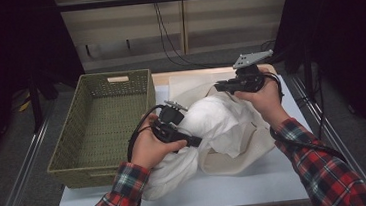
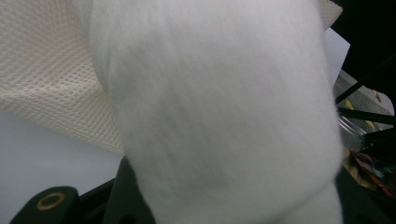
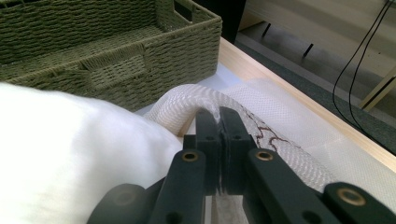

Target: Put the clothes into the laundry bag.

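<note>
Bulging from the mouth of a cream mesh bag (image 1: 235, 151), a white fluffy cloth (image 1: 207, 118) sits at the middle of the pale surface (image 1: 258, 184), just right of the green woven basket (image 1: 103, 125). The left claw (image 1: 194, 141) is clamped on the cloth's lower gathered part; in the left gripper view the white fabric (image 2: 219, 112) swells up between its jaws, with mesh (image 2: 46, 88) behind. The right claw (image 3: 219, 122) is pressed together on the bag's rolled rim (image 3: 187, 100), holding it raised at the far side of the cloth. Plaid sleeves (image 1: 322, 171) enter from below.
</note>
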A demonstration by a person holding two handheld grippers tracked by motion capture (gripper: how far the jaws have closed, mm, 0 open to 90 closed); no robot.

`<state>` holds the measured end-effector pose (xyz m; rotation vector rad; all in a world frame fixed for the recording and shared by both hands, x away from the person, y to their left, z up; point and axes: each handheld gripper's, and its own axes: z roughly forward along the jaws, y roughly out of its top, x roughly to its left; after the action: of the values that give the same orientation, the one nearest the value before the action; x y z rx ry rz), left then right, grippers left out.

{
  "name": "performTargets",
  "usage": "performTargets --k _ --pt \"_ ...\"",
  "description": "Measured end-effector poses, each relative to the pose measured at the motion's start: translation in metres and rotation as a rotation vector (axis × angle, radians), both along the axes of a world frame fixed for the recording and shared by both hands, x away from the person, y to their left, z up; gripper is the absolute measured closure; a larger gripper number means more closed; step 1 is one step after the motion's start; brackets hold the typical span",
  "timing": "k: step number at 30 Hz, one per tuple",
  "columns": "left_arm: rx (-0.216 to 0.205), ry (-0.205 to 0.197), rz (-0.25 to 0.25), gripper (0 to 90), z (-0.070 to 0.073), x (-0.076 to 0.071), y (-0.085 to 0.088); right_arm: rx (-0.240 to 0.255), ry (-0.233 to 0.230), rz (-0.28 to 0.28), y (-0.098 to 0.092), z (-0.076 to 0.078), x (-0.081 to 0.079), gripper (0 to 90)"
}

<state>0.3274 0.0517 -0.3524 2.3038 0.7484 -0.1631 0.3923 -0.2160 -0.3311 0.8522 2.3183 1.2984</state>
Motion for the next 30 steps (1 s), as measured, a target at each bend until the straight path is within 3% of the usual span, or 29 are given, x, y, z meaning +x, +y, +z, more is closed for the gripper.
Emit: performTargets --k 3,7,11,13,15,16,18,19,23,26,30 --pt "-0.018 0.013 0.025 56.2 -0.004 0.002 -0.004 0.005 0.003 0.002 0.003 0.0 -0.001 88.3" --pt "-0.046 0.019 0.022 56.1 -0.006 0.002 -0.013 0.008 -0.001 0.012 0.007 0.001 -0.002 88.3" --pt "-0.03 0.005 -0.046 56.1 -0.008 0.002 -0.023 0.02 -0.006 0.023 0.009 0.004 -0.003 88.3" --pt "-0.042 0.022 -0.035 56.1 -0.01 0.002 -0.028 0.022 -0.006 0.026 0.01 0.005 -0.004 88.3" --pt "-0.04 0.011 -0.027 56.1 -0.011 0.003 -0.032 0.022 -0.007 0.025 0.011 0.005 -0.005 88.3" --pt "-0.062 0.012 -0.024 56.1 -0.013 0.003 -0.034 0.024 -0.008 0.025 0.01 0.005 -0.005 88.3" --pt "-0.065 0.013 -0.013 56.1 -0.015 0.003 -0.039 0.023 -0.007 0.021 0.009 0.005 -0.006 88.3" --pt "-0.047 0.001 -0.027 56.1 -0.014 0.005 -0.039 0.024 -0.006 0.024 0.008 0.004 -0.006 88.3" --pt "-0.082 0.011 -0.025 56.1 -0.015 0.005 -0.047 0.032 -0.003 0.021 0.004 0.004 -0.008 88.4" --pt "-0.071 0.006 -0.063 56.0 -0.016 0.006 -0.053 0.034 0.0 0.018 0.004 0.004 -0.008 88.3" --pt "-0.047 0.002 -0.067 55.9 -0.02 0.007 -0.058 0.038 0.002 0.022 0.003 0.003 -0.009 88.4"
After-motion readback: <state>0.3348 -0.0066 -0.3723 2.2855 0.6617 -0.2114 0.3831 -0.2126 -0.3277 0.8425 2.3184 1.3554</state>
